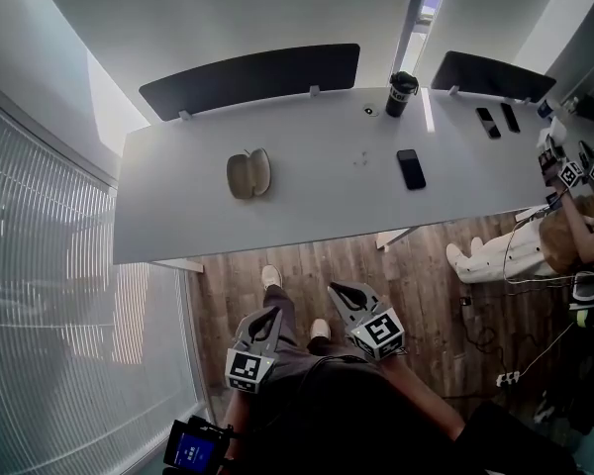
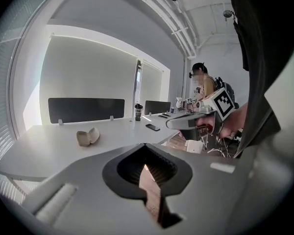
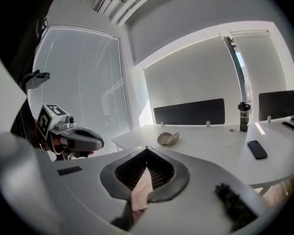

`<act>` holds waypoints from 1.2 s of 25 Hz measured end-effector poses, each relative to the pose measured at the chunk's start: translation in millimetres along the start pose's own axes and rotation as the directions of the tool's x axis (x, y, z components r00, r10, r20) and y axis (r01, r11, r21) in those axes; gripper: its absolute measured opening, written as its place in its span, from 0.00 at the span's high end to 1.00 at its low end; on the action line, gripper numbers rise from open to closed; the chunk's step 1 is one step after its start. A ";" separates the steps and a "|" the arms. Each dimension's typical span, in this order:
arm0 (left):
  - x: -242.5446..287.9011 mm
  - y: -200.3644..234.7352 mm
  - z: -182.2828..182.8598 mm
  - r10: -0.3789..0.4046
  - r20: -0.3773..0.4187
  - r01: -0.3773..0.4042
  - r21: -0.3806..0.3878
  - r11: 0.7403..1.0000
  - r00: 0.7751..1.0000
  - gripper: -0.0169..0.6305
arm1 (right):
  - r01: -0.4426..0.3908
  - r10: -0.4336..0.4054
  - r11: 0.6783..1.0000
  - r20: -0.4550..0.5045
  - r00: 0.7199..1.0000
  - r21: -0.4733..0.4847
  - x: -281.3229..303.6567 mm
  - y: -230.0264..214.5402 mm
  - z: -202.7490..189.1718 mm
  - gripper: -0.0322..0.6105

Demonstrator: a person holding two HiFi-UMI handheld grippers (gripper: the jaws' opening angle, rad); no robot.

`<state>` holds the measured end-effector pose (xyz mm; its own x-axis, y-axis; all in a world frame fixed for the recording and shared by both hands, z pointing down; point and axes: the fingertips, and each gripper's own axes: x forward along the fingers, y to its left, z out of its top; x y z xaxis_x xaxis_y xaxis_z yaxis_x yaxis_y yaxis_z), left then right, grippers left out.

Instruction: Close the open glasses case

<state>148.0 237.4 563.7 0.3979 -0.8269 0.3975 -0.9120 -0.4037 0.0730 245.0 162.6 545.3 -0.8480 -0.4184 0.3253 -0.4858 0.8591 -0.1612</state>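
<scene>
The glasses case (image 1: pixel 248 174) is beige and lies open like a clamshell on the left half of the white table (image 1: pixel 178 216). It also shows far off in the left gripper view (image 2: pixel 87 137) and the right gripper view (image 3: pixel 167 138). Both grippers hang low over the wooden floor, close to my body and well short of the table. My left gripper (image 1: pixel 270 313) (image 2: pixel 145 144) has its jaws together and holds nothing. My right gripper (image 1: pixel 335 289) (image 3: pixel 147 148) is likewise shut and empty. Each gripper appears in the other's view: the right gripper (image 2: pixel 196 120) and the left gripper (image 3: pixel 81 140).
A black phone (image 1: pixel 410 168) lies right of the case, with a black tumbler (image 1: pixel 400 94) at the table's back edge. Dark divider panels (image 1: pixel 247 77) line the far side. Another person (image 1: pixel 574 226) sits at the right. Cables (image 1: pixel 505 374) trail on the floor. Window blinds (image 1: pixel 49 295) run along the left.
</scene>
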 end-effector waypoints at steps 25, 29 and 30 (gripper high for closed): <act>48.3 87.8 19.9 -0.013 0.017 0.014 -0.015 1.000 1.000 0.96 | -0.009 0.009 1.000 -0.015 1.000 -0.017 81.6 -29.6 26.3 0.94; 48.5 108.1 11.2 0.014 -0.004 -0.014 -0.001 1.000 1.000 0.96 | -0.024 0.023 1.000 -0.027 0.999 -0.018 99.5 -29.9 30.0 0.94; 48.8 111.9 10.9 0.015 -0.001 -0.015 -0.004 1.000 1.000 0.96 | -0.024 0.024 0.999 -0.026 0.999 -0.021 103.8 -29.9 33.8 0.94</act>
<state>66.5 147.6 581.4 0.3841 -0.8326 0.3991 -0.9182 -0.3897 0.0707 164.3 83.5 552.3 -0.8535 -0.3901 0.3455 -0.4604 0.8751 -0.1492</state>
